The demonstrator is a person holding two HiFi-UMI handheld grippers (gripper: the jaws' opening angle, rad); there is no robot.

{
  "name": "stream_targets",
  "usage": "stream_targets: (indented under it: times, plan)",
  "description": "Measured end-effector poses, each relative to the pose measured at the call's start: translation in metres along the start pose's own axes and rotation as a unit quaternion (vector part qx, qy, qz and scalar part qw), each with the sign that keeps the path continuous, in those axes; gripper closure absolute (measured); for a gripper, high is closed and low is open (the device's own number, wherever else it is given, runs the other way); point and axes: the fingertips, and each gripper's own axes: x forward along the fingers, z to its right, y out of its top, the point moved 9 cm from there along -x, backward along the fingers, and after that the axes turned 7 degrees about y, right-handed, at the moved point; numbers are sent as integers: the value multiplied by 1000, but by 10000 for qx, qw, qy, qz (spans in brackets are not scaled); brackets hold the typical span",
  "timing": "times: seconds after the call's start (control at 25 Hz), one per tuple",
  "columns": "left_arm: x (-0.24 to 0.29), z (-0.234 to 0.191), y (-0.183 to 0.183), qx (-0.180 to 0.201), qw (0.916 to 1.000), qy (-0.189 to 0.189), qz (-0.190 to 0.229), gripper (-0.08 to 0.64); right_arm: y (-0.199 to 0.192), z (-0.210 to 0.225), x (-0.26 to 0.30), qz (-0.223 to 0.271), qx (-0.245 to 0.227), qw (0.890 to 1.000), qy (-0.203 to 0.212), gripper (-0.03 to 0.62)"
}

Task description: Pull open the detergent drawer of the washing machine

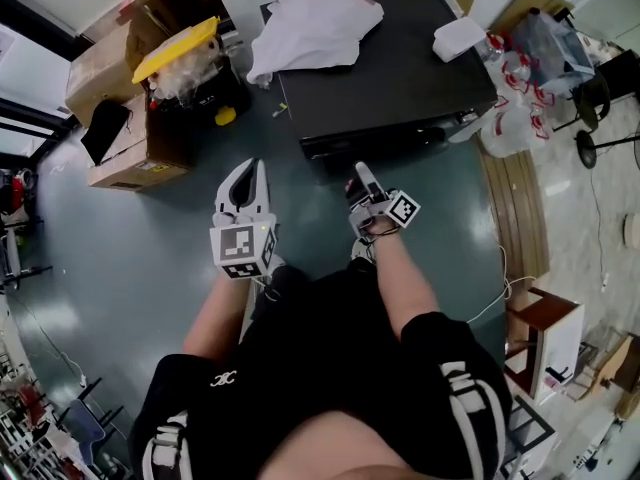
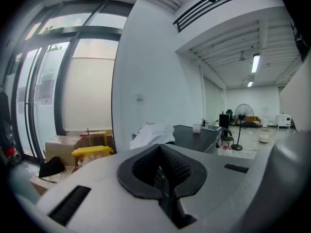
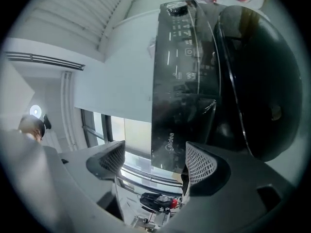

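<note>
The black washing machine [image 1: 390, 68] stands ahead of me on the grey floor. In the right gripper view its front appears turned sideways: the round dark door [image 3: 248, 81], the control panel [image 3: 182, 38] and the detergent drawer [image 3: 177, 125] with a brand name on it. My right gripper [image 3: 153, 161] is open, with the drawer's end showing between its jaws but not touching them. In the head view the right gripper [image 1: 362, 171] sits just short of the machine's front. My left gripper [image 1: 249, 173] is shut on nothing, left of the machine. Its pads [image 2: 163, 166] meet.
A white cloth [image 1: 310, 23] and a white container [image 1: 458, 38] lie on the machine's top. Cardboard boxes [image 1: 130, 138] and a yellow-lidded bin [image 1: 180, 53] stand to the left. Plastic bottles [image 1: 515, 88] and a fan [image 1: 600, 138] are on the right.
</note>
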Motion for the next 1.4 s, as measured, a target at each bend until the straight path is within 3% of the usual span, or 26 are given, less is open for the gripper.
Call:
stream_targets:
  times: [0.48,0.8,1.08,1.4]
  plan:
    - [8,-8,-14,-41,9992,355,-187,558,4,46,19,261,177,9995,22,216]
    - [-3,-11,-15,-5,9975,661,-239,558,13,58,34,262,149,9995,-32,252]
    - [-14,-16,-12,-9,9956,922,-172,558,7,62,41,466,402,9977,291,264]
    - [-33,-33,-15,-48,9927,1184,-207,558,3,67,36,580,474,9968,282,288]
